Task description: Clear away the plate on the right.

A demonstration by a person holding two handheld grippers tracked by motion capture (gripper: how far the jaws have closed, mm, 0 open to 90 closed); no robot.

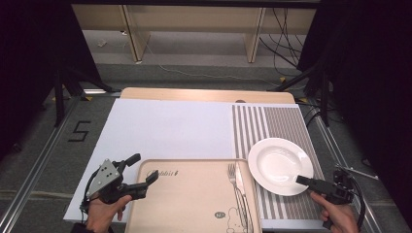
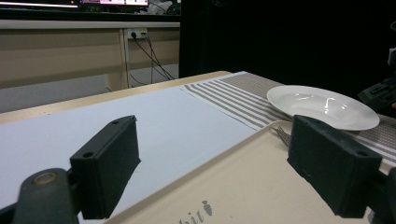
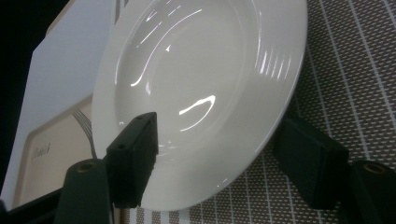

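From the high view, a round white ceramic plate (image 1: 278,165) sits on a grey-and-white striped placemat (image 1: 272,124) toward the right edge of the counter (image 1: 160,128), its left rim just beside the right rim of a beige plastic tray (image 1: 189,199) that lies at the near edge and carries a metal fork (image 1: 237,187) and a knife along its right side. The right gripper (image 1: 303,180) reaches in from the near right corner, its fingers at the plate's near right rim; the left gripper (image 1: 142,172) is at the tray's left rim, fingers spread. In the left gripper view, the two black fingers (image 2: 107,163) stand wide apart and hold nothing, one over the white counter surface, the other over the tray (image 2: 243,186), with the plate (image 2: 322,106) well beyond on the placemat. In the right gripper view, the fingers (image 3: 133,154) straddle the plate's rim (image 3: 210,93), one above the inside of the plate, the other outside over the placemat (image 3: 345,84); they are open, and neither pad appears to press on the china. As I judge it, the plate is not yet gripped: closing on the rim, lifting and placing it all remain, probably onto the tray beside the cutlery.
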